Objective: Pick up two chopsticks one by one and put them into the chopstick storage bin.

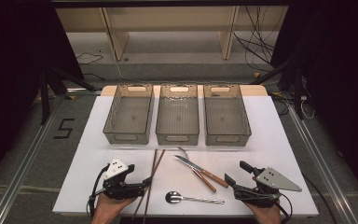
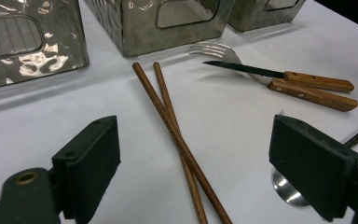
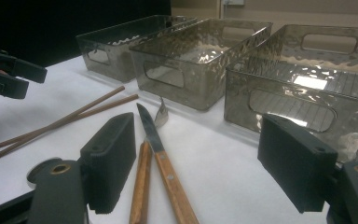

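While both are hovering low over the near edge of the white surface (image 1: 270, 126), the left hand-held gripper (image 1: 145, 181) and the right hand-held gripper (image 1: 237, 173) are holding their black jaws wide apart, gripping nothing. Between them, a shiny metal spoon (image 1: 186, 198) is lying nearest the edge. A pair of crossed brown wooden chopsticks (image 1: 151, 179) is lying just beside the left one. Farther in, a wooden-handled steel knife (image 1: 201, 171) is lying across a wooden-handled fork (image 1: 195, 169). Beyond these, three clear smoky plastic bins (image 1: 177, 115) are sitting side by side, all empty.
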`<state>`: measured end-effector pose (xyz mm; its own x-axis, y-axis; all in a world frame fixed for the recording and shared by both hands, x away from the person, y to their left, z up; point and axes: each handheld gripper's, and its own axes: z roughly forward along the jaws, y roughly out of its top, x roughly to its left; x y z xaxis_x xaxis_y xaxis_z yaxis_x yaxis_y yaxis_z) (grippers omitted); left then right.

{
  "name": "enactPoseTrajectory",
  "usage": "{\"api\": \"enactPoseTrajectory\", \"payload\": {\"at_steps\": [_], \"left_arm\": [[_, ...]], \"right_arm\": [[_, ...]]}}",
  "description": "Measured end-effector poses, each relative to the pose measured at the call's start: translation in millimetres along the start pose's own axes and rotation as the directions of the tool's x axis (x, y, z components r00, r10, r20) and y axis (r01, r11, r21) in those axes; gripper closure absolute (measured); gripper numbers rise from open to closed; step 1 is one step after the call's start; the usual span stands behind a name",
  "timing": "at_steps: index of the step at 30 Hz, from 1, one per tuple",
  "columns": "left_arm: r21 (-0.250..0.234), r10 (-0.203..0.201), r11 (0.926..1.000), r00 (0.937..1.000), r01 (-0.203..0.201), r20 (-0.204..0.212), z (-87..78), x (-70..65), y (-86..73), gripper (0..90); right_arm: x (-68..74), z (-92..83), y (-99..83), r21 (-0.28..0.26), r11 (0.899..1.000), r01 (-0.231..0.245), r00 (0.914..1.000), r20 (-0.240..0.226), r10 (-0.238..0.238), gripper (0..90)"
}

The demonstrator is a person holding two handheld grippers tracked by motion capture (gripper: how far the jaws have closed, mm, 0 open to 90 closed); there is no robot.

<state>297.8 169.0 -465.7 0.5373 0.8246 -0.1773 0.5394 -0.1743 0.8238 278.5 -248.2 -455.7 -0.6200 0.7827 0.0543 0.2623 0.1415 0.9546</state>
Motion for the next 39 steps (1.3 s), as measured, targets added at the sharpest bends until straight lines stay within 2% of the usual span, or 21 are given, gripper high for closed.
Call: {"api": "enactPoseTrajectory", "payload": {"at_steps": [4, 6, 7, 9, 12, 13, 14, 15, 16, 18, 21, 22, 24, 25, 26, 29, 30, 33, 34, 39], "left_arm": [[0.039, -0.001, 0.9992, 0.9999, 0.001, -0.012, 2.8, -4.4, 2.6, 16.3], [0.071, 0.004, 0.9975, 0.9996, -0.002, -0.028, 6.0, -7.5, 4.7, 17.2], [0.106, 0.016, 0.9943, 0.9989, -0.011, -0.044, 9.2, -8.9, 7.0, 18.8], [0.119, 0.016, 0.9929, 0.9987, -0.010, -0.048, 11.5, -9.2, 8.0, 20.5], [0.167, 0.016, 0.9859, 0.9983, -0.007, -0.056, 18.2, -9.1, 11.3, 27.3], [0.198, 0.022, 0.9802, 0.9987, -0.012, -0.047, 22.1, -9.4, 13.3, 28.9], [0.198, 0.022, 0.9802, 0.9987, -0.012, -0.047, 22.1, -9.4, 13.3, 30.8], [0.223, 0.022, 0.9748, 0.9990, -0.013, -0.037, 26.2, -10.2, 15.2, 32.9], [0.223, 0.022, 0.9748, 0.9990, -0.013, -0.037, 26.2, -10.2, 15.2, 34.6], [0.259, 0.026, 0.9657, 0.9991, -0.016, -0.033, 31.7, -10.3, 17.6, 38.2], [0.273, 0.030, 0.9617, 0.9991, -0.021, -0.029, 34.9, -10.6, 18.6, 41.8], [0.294, 0.041, 0.9554, 0.9985, -0.028, -0.037, 38.3, -10.5, 19.2, 42.7], [0.302, 0.039, 0.9529, 0.9984, -0.025, -0.040, 40.2, -10.1, 19.1, 45.1], [0.317, 0.046, 0.9481, 0.9980, -0.030, -0.044, 43.1, -9.2, 18.7, 45.9], [0.317, 0.046, 0.9481, 0.9980, -0.030, -0.044, 43.1, -9.2, 18.7, 46.6], [0.332, 0.048, 0.9427, 0.9978, -0.030, -0.045, 45.9, -7.9, 18.1, 49.7], [0.344, 0.059, 0.9382, 0.9974, -0.041, -0.042, 47.8, -7.1, 17.7, 51.1], [0.353, 0.058, 0.9347, 0.9975, -0.040, -0.039, 49.9, -6.7, 17.4, 53.2], [0.368, 0.070, 0.9285, 0.9969, -0.051, -0.037, 51.7, -6.2, 17.4, 53.7], [0.376, 0.081, 0.9249, 0.9957, -0.059, -0.044, 54.6, -7.0, 16.5, 57.6]], "right_arm": [[-0.1, 0.5, -0.1, 0.002, 1.000, 0.001, 1.0000, -0.001, -0.001, 28.2], [0.0, 0.7, -0.2, 0.003, 1.000, 0.000, 1.0000, 0.000, 0.000, 28.2], [0.0, 0.9, -0.2, 0.004, 1.000, -0.002, 1.0000, -0.001, 0.002, 28.2], [0.1, 1.0, -0.2, 0.004, 1.000, -0.002, 1.0000, -0.002, 0.002, 28.2], [0.4, 1.5, -0.3, 0.005, 1.000, -0.006, 1.0000, -0.004, 0.006, 28.2], [0.4, 1.5, -0.3, 0.005, 1.000, -0.006, 1.0000, -0.004, 0.006, 28.2], [0.4, 1.5, -0.3, 0.005, 1.000, -0.006, 1.0000, -0.005, 0.006, 28.2], [0.3, 1.5, -0.4, 0.005, 1.000, -0.005, 1.0000, -0.005, 0.005, 28.2], [0.3, 1.5, -0.4, 0.005, 1.000, -0.005, 1.0000, -0.005, 0.005, 28.3], [0.5, 1.5, -0.4, 0.003, 1.000, -0.006, 1.0000, -0.005, 0.006, 28.4], [0.7, 1.7, -0.5, 0.004, 1.000, -0.001, 1.0000, -0.007, 0.001, 28.6], [0.8, 1.8, -0.5, 0.005, 1.000, 0.000, 1.0000, -0.007, 0.000, 28.6], [0.9, 1.8, -0.4, 0.008, 1.000, 0.001, 1.0000, -0.007, -0.001, 28.6], [1.0, 1.6, -0.3, 0.008, 1.000, 0.002, 1.0000, -0.007, -0.002, 28.6], [1.0, 1.6, -0.3, 0.007, 1.000, 0.002, 1.0000, -0.006, -0.002, 28.6], [1.2, 1.7, -0.4, 0.007, 1.000, 0.002, 1.0000, -0.006, -0.002, 28.6], [1.2, 1.7, -0.4, 0.008, 1.000, 0.003, 1.0000, -0.007, -0.003, 28.6], [1.5, 1.9, -0.3, 0.008, 1.000, 0.002, 1.0000, -0.009, -0.002, 28.6], [1.5, 1.9, -0.3, 0.008, 1.000, 0.004, 1.0000, -0.009, -0.003, 28.6], [1.7, 1.8, -0.3, 0.009, 1.000, 0.004, 1.0000, -0.008, -0.004, 28.6]]}}
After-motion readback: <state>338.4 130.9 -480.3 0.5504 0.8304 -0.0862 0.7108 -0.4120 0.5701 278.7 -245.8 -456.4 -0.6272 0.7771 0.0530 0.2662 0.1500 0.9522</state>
